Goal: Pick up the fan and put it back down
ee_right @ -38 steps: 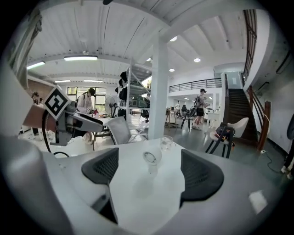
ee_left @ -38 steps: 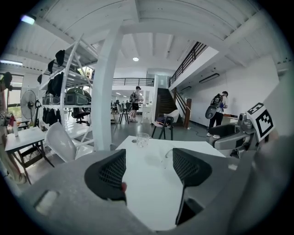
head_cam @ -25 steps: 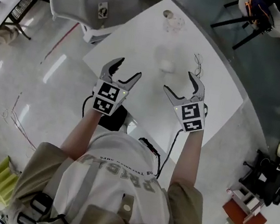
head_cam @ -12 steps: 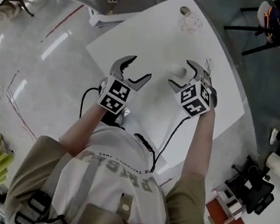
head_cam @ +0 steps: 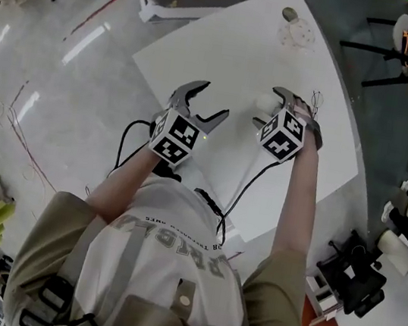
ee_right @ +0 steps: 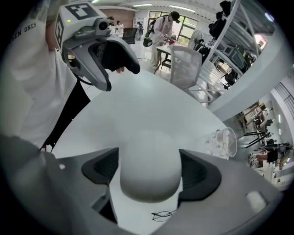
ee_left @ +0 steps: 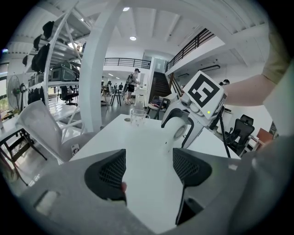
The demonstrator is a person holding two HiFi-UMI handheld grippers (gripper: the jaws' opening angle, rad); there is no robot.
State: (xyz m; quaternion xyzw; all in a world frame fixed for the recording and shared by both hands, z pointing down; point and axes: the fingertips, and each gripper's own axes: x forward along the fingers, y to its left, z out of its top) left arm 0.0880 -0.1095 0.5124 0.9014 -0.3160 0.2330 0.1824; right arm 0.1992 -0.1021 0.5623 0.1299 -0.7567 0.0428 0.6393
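Note:
The fan (head_cam: 265,100) is a small white rounded object standing on the white table (head_cam: 206,51). My right gripper (head_cam: 267,106) is open, with one jaw on each side of the fan. In the right gripper view the fan (ee_right: 149,156) fills almost the whole gap between the dark pads; contact cannot be told. My left gripper (head_cam: 214,100) hangs open over bare tabletop a little to the left, holding nothing. The left gripper view shows the fan (ee_left: 180,131) between the right gripper's fingers (ee_left: 167,121).
A clear glass (head_cam: 297,33) stands near the table's far corner, also in the right gripper view as the glass (ee_right: 225,142). A thin wire (ee_right: 163,215) lies on the table by the fan. A white chair (ee_right: 186,64) stands beyond the table's left edge.
My right gripper has moved forward from short of the fan to straddle it. The left gripper has moved forward alongside. Both stay open.

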